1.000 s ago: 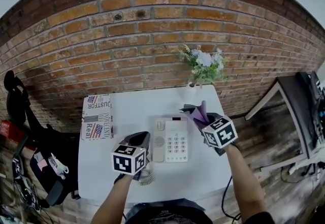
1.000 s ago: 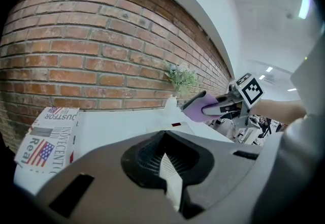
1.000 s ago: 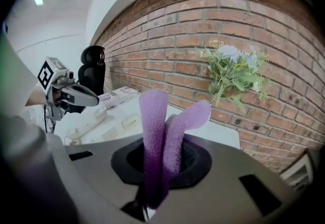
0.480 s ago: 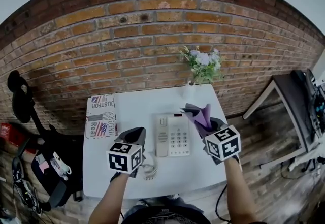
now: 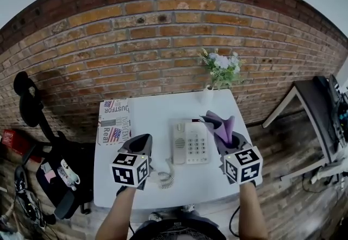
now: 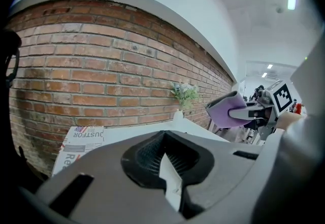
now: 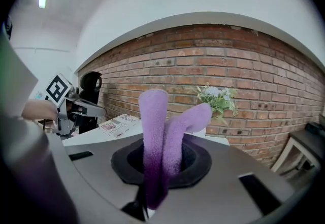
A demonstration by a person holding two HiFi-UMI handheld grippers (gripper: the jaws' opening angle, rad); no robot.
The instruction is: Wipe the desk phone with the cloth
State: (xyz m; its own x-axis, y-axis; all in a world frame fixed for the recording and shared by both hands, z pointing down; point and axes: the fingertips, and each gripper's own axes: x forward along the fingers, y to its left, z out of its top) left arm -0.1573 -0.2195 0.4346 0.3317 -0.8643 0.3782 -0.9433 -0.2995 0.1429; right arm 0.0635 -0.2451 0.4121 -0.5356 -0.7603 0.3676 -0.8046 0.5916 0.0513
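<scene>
- The desk phone (image 5: pixel 190 142) is sitting on the white table (image 5: pixel 157 111), right of its middle. Its handset is resting on its left side and its keypad is facing up.
- The coiled cord (image 5: pixel 166 179) is trailing from the phone toward the near edge of the table.
- The purple cloth (image 7: pixel 161 136) is standing up in two folds just beside the phone's right edge. I cannot tell whether it is touching the phone.
- The right gripper (image 7: pixel 148 206) is clamping the cloth's lower end between closed jaws.
- The left gripper (image 6: pixel 170 182) is hovering near the phone's left front corner, its jaws pressing together on nothing.
- A flag-printed box (image 5: pixel 115 128) is lying at the table's left edge.
- A vase of flowers (image 5: pixel 220 70) is standing at the far right corner, against the brick wall (image 5: pixel 136 43).
</scene>
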